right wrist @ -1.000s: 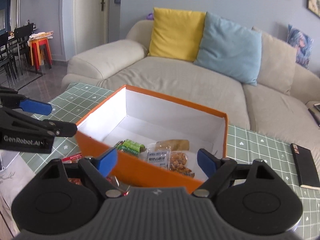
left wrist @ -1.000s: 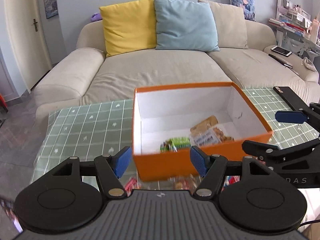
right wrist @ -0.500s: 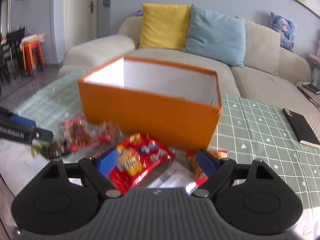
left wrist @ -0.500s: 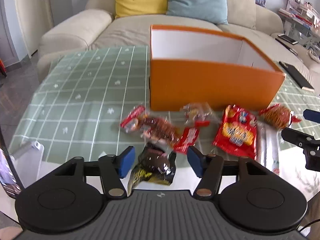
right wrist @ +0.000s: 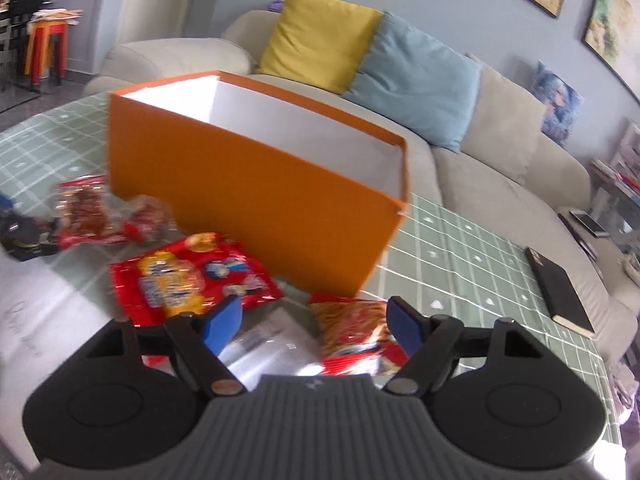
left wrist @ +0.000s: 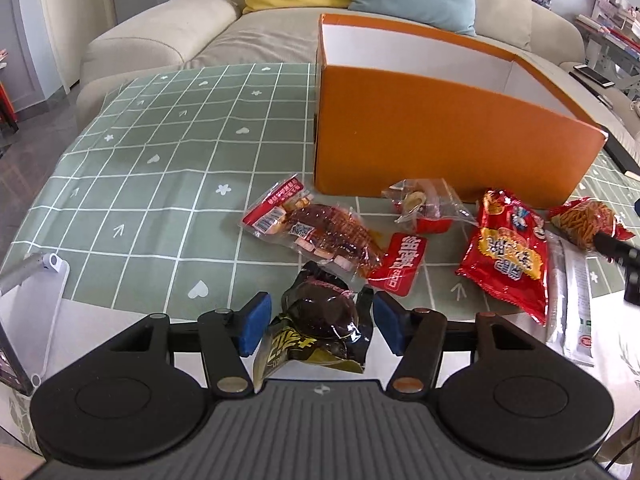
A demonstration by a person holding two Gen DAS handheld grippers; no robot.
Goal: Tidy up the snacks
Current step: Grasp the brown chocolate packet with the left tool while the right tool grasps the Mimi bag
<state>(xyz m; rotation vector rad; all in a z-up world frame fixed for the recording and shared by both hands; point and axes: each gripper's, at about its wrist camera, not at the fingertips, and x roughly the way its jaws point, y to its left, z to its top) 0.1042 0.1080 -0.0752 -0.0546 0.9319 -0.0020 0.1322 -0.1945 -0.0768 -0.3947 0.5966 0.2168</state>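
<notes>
While the left gripper (left wrist: 319, 326) is held low over the near edge of the desk (left wrist: 168, 184), its jaws are spread on either side of a black-and-gold snack packet (left wrist: 320, 330); the blue pads (left wrist: 253, 324) stand just beside the packet, and it cannot be told whether they touch it. An orange cardboard box (left wrist: 432, 136) with a white interior is seen standing on the green grid-patterned cloth, open at the top; its contents are hidden by the near wall in both views. Several snacks are noted on the desk in front of the box: a clear packet of brown dried meat with a red label (left wrist: 316, 230), a small red sachet (left wrist: 398, 264), a crumpled clear wrapper with a red base (left wrist: 426, 206), a large red snack bag (left wrist: 508, 254), an orange bag of crispy sticks (left wrist: 586, 220), and a long clear-and-white packet (left wrist: 572, 300) lying beside the large red bag. The right gripper (right wrist: 314, 322) is held with its jaws spread wide above the orange stick bag (right wrist: 352, 332) and the clear packet (right wrist: 272, 340), nothing being pinched; this view is motion-blurred. A black notebook (right wrist: 558, 290) is recorded on the cloth, well apart from the snacks, to the right of the box. A beige sofa (right wrist: 500, 168) with a yellow cushion (right wrist: 316, 40) and a light-blue cushion (right wrist: 416, 76) is seen behind the desk.
</notes>
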